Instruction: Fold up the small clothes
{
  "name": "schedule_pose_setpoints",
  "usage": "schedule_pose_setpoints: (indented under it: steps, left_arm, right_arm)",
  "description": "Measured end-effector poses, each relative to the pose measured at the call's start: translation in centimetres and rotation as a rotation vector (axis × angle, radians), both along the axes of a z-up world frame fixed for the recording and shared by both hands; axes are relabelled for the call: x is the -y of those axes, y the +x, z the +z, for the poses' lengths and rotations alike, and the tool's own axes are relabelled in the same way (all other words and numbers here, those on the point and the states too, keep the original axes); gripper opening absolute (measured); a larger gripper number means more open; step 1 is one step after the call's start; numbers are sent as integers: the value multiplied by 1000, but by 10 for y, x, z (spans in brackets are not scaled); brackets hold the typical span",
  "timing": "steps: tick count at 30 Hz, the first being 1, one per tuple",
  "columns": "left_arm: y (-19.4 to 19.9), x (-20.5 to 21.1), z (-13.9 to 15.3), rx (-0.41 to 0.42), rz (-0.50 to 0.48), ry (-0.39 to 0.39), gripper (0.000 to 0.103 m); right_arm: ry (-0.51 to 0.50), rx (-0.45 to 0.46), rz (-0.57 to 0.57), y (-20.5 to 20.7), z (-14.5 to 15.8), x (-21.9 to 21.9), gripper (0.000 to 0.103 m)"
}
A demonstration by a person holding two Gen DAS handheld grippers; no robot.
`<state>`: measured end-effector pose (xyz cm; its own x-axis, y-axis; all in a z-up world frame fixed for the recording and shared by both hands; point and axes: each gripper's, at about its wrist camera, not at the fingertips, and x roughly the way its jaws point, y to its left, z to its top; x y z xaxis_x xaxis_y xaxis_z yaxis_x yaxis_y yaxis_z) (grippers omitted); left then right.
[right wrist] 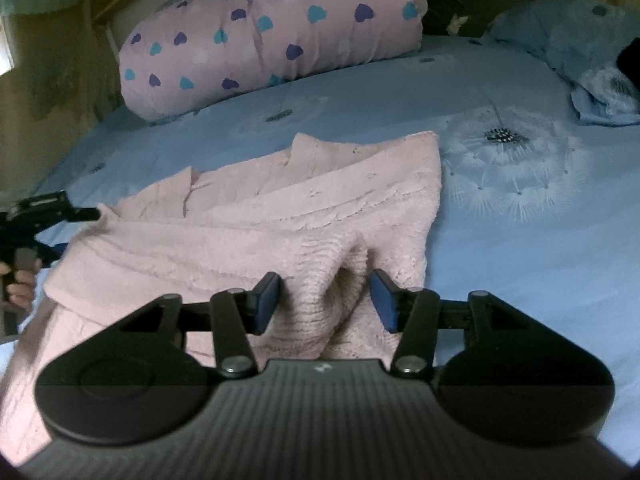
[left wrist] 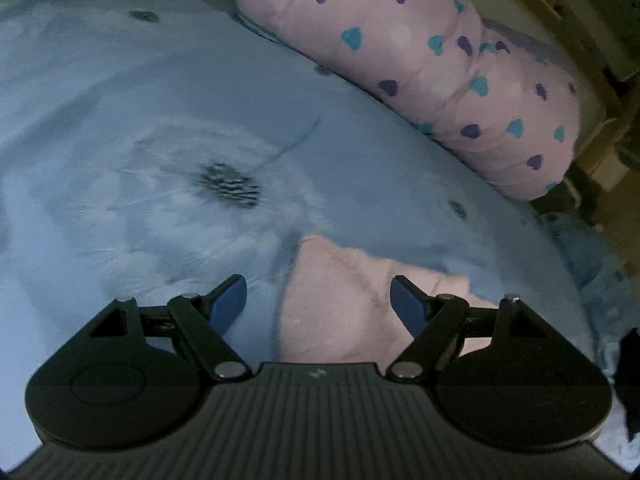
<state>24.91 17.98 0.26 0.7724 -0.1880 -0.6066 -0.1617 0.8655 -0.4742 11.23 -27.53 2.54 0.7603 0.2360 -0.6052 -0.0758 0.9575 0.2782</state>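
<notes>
Pink knitted sweater (right wrist: 280, 216) lay on the blue bedsheet (right wrist: 520, 264), both tongs spread apart.

The right gripper (right wrist: 325, 300) hovered low over the sweater's near edge, a raised ridge of knit between its open blue pads (right wrist: 267, 300), which did not clamp it. The left gripper (left wrist: 318, 307) was open too, above a corner of the sweater (left wrist: 344, 304). A pink pillow with hearts (right wrist: 276, 36) sat at the far side of the bed, well apart from the sweater.
</notes>
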Motion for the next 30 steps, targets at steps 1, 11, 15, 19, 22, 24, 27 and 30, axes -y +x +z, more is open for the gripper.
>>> schedule_pose_setpoints:
  steps: [1, 11, 15, 19, 22, 24, 27, 30]
  left_arm:
    - [2, 2, -1, 4, -9, 3, 62]
    - [10, 59, 9, -2, -24, 505, 15]
    - [10, 61, 7, -17, -11, 500, 21]
    - [-6, 49, 22, -25, -4, 414, 41]
    - [-31, 42, 42, -1, -12, 426, 63]
    - [-53, 42, 56, -3, -28, 435, 68]
    - [-84, 41, 70, -25, -70, 432, 71]
    - [-119, 42, 84, -33, -91, 446, 74]
  right_arm:
    - [1, 1, 0, 0, 0, 0, 51]
    - [-150, 134, 19, -14, 15, -19, 22]
    - [-268, 106, 20, -8, 10, -27, 22]
    - [-214, 42, 15, 2, -1, -18, 25]
    - [-157, 31, -5, 1, 3, -13, 30]
    - [-124, 22, -21, 0, 5, -9, 33]
    - [-130, 39, -30, -8, 12, -12, 39]
    - [-156, 89, -40, -24, 24, -14, 52]
